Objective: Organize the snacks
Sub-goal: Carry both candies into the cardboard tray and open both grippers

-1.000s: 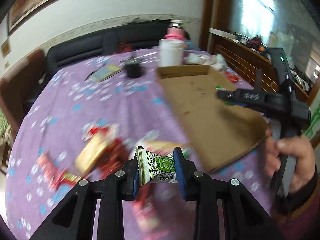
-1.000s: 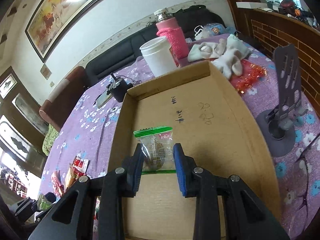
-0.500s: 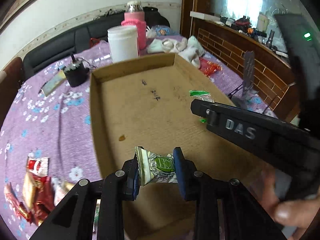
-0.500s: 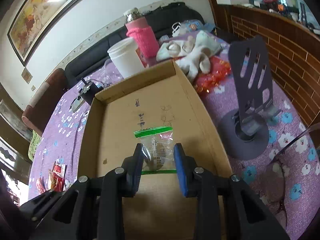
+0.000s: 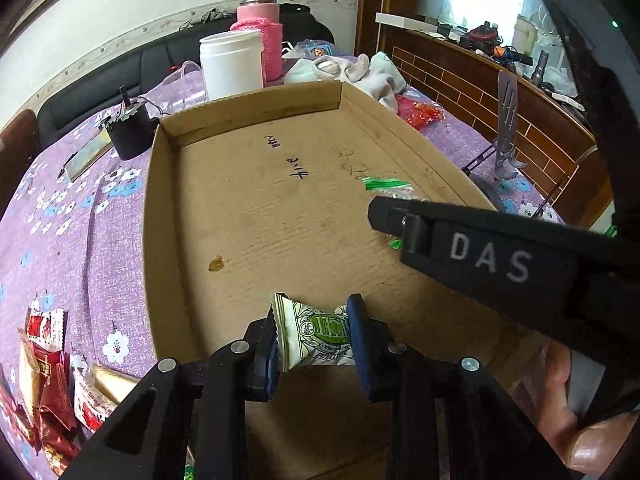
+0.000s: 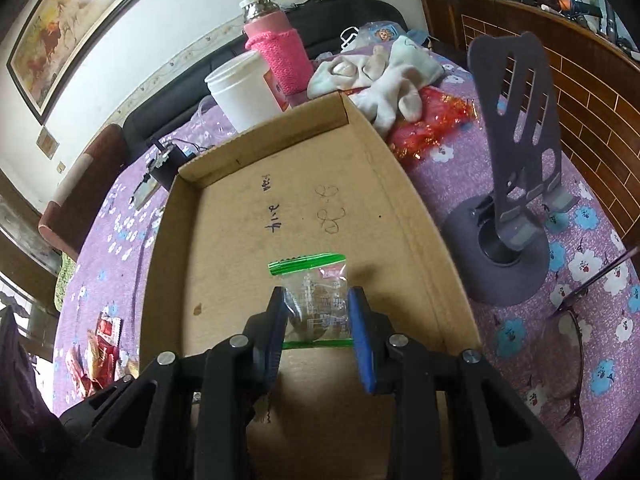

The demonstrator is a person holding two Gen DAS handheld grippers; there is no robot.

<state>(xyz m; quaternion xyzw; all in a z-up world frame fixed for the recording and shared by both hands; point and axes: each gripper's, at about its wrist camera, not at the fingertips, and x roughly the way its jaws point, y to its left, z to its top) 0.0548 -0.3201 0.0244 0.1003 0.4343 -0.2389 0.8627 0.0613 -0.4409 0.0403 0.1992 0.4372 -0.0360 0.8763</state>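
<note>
A shallow cardboard tray [image 5: 160, 208] [image 6: 424, 216] lies on the purple flowered tablecloth, with only a small stain on its floor. My left gripper [image 5: 312, 334] is shut on a white-and-green wrapped snack [image 5: 316, 332], held over the tray's near end. My right gripper [image 6: 318, 320] is shut on a clear packet with green strips [image 6: 316, 296], also over the tray's near part. In the left wrist view the right gripper's black body crosses the right side, with that packet's green edge [image 5: 386, 183] showing past it. A pile of red and gold snacks [image 5: 44, 376] [image 6: 100, 356] lies left of the tray.
Behind the tray stand a white jar [image 5: 232, 62] [image 6: 244, 90], a pink-sleeved flask [image 6: 276, 44] and a small black device [image 5: 130, 128]. White cloth [image 6: 380, 76] and red wrappers [image 6: 432, 124] lie at the far right corner. A dark phone stand [image 6: 512, 184] and glasses [image 6: 568, 364] sit right of the tray.
My left gripper swung from over the snack pile on the cloth to over the tray, still holding its snack. The right gripper kept its packet and shifted only slightly.
</note>
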